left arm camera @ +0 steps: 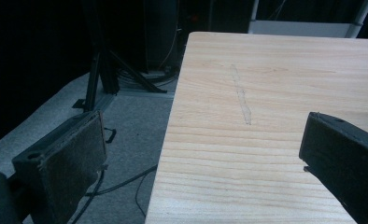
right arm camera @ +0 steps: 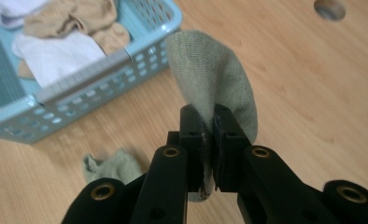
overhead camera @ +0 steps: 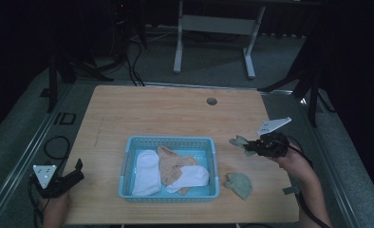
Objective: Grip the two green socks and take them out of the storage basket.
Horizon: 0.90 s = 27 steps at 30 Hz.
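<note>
My right gripper [overhead camera: 251, 146] [right arm camera: 209, 122] is shut on a green sock [right arm camera: 215, 79] [overhead camera: 239, 142], held in the air just right of the light blue basket [overhead camera: 126, 164] [right arm camera: 102, 65]. A second green sock [overhead camera: 239, 184] [right arm camera: 113, 165] lies crumpled on the table below it, by the basket's near right corner. Inside the basket lie two white socks [overhead camera: 146, 172] [overhead camera: 194, 176] and a tan sock [overhead camera: 172, 164]. My left gripper [overhead camera: 76, 171] [left arm camera: 201, 154] stands open at the table's near left corner with nothing between its jaws.
The wooden table [overhead camera: 175, 114] has a round cable hole [overhead camera: 211, 101] [right arm camera: 330, 8] near its far edge. Cables [overhead camera: 57, 147] lie on the floor left of the table. Another desk's white legs [overhead camera: 178, 42] stand beyond.
</note>
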Available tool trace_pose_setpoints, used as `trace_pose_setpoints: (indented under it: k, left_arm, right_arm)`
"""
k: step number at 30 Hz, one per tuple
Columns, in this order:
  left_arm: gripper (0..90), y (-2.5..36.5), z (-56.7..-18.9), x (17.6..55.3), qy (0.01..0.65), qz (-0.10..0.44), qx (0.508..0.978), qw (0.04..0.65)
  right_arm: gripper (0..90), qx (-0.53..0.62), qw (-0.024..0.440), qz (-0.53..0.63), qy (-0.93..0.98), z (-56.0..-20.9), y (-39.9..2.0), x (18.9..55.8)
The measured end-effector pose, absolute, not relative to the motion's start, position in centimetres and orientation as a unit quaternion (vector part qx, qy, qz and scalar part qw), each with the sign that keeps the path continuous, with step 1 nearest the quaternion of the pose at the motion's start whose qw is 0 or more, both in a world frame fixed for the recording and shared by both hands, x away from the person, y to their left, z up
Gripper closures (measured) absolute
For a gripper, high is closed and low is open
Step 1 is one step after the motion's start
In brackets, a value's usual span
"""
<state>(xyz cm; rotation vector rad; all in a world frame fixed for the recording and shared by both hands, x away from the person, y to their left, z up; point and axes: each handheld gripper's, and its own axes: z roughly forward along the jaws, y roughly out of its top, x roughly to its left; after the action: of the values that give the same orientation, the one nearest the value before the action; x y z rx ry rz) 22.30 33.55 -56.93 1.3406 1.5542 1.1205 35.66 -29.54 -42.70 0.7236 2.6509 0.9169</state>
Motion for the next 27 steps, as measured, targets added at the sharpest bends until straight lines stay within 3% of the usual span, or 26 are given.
trace_pose_setpoints:
  k: [14, 27]
  left_arm:
    - [0.3, 33.5, -56.9, 22.3, 0.612, 0.441, 0.527, 0.391]
    - [0.4, 33.6, -56.9, 22.3, 0.612, 0.441, 0.527, 0.391]
  right_arm:
    - [83.8, 0.296, 0.102, 0.295, 0.903, -48.4, -31.4, 36.7]
    - [82.4, 0.309, 0.067, 0.279, 0.907, -52.3, -30.4, 36.8]
